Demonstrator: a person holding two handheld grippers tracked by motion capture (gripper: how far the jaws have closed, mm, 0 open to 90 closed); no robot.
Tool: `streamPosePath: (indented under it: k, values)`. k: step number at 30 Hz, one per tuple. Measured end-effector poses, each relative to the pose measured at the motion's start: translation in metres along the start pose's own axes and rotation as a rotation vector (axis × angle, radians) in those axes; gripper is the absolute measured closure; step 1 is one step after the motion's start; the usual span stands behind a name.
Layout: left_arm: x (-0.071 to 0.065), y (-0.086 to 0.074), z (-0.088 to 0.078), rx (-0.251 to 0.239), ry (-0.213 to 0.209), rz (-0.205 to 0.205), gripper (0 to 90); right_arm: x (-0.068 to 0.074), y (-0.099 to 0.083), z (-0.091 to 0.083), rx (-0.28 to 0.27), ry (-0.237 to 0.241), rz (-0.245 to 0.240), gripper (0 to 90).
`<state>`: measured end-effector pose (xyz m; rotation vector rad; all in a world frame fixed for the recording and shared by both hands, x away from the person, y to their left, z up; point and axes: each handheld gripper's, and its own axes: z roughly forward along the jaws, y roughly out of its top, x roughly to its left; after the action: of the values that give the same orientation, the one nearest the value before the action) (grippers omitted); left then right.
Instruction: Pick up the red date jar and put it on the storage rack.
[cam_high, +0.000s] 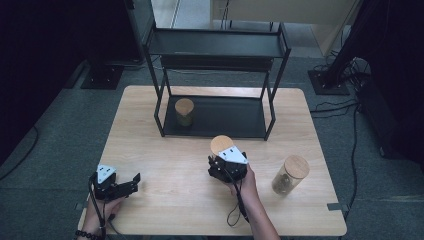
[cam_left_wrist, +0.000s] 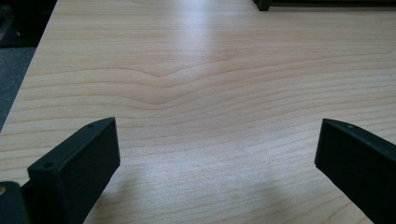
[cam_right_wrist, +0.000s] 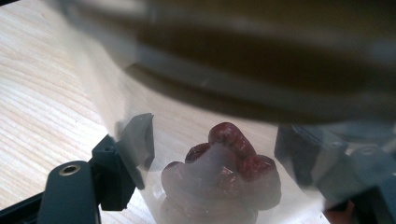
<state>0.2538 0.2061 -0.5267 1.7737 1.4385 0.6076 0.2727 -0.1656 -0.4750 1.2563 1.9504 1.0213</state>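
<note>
We judge the work roughly a third done: one jar (cam_high: 184, 111) on the rack's lower shelf (cam_high: 235, 117), right gripper (cam_high: 220, 161) clamped on a second jar (cam_high: 221, 145) mid-table before the rack, third jar (cam_high: 290, 174) waiting at right, left gripper (cam_high: 131, 183) open, empty.

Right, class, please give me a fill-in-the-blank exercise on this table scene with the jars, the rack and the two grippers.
1. The right gripper is shut on a clear jar with a ____ lid.
2. The left gripper rests with its jaws ____.
3. The green jar stands on the black metal rack's ____ shelf.
4. The clear jar near the table's right edge stands ____ the rack.

Missing words: wooden; open; bottom; outside
</note>
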Motion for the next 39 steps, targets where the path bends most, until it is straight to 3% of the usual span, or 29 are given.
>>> streamPosePath:
  k: [21,39]
  values:
    - [0.001,0.000,0.000,-0.004,-0.003,-0.004,0.2,-0.010,0.024,0.015,-0.002,-0.005,0.004,24.7]
    - [0.001,0.000,-0.001,-0.009,-0.007,-0.007,0.2,-0.009,0.036,0.032,0.002,-0.004,0.002,24.7]
